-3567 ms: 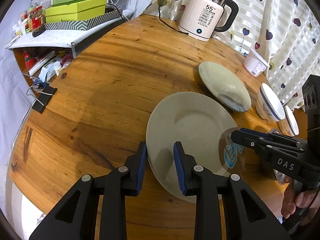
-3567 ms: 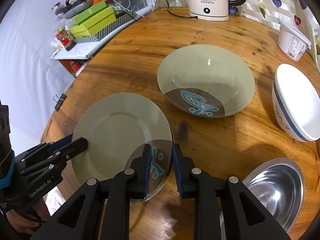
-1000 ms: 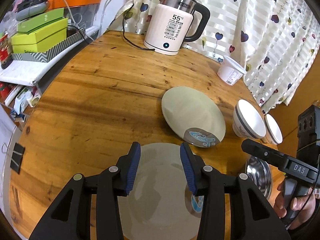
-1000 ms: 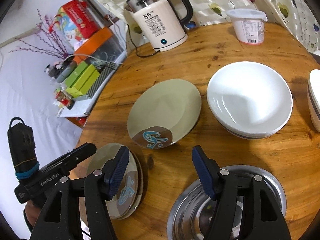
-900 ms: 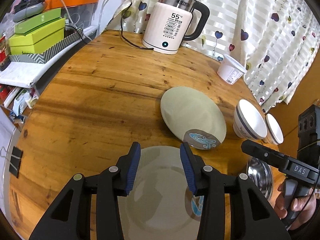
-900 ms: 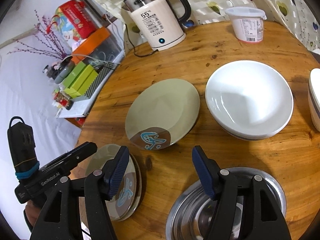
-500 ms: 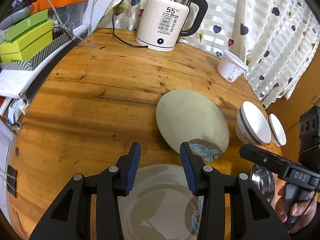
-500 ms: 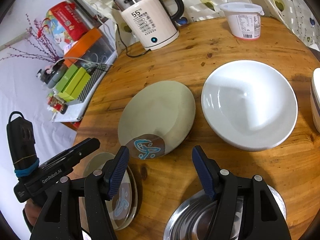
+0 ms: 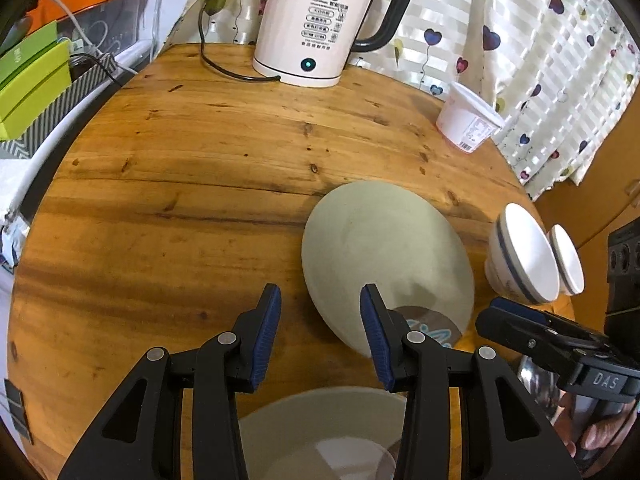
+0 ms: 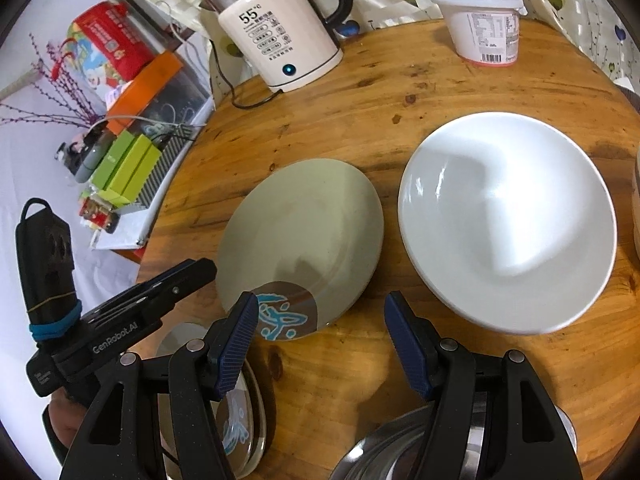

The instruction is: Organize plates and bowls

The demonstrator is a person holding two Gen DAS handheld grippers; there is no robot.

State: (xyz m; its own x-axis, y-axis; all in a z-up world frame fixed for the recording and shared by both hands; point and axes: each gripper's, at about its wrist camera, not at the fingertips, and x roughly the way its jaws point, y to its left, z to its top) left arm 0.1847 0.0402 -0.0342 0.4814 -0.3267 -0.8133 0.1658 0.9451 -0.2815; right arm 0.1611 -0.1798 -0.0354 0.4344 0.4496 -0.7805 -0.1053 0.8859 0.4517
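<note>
A grey-green deep plate (image 9: 384,256) with a blue-patterned brown patch lies mid-table; it also shows in the right wrist view (image 10: 304,236). My left gripper (image 9: 320,332) is open and empty, just short of that plate's near-left rim. A second grey-green plate (image 9: 320,428) lies under the left gripper; it also shows in the right wrist view (image 10: 236,420). My right gripper (image 10: 320,340) is open and empty, above the plate's near edge. A white plate stack (image 10: 508,220) lies right of it. A steel bowl (image 10: 400,448) sits below the right gripper.
An electric kettle (image 9: 320,28) with its cord stands at the table's far edge, a white plastic tub (image 9: 468,120) to its right. Two blue-striped white bowls (image 9: 524,260) stand at the right edge. Green boxes (image 9: 32,80) sit on a shelf left of the table.
Both grippers let go of the near plate, opened, and moved forward toward the farther grey-green plate. The near plate now lies under them at the front of the table.
</note>
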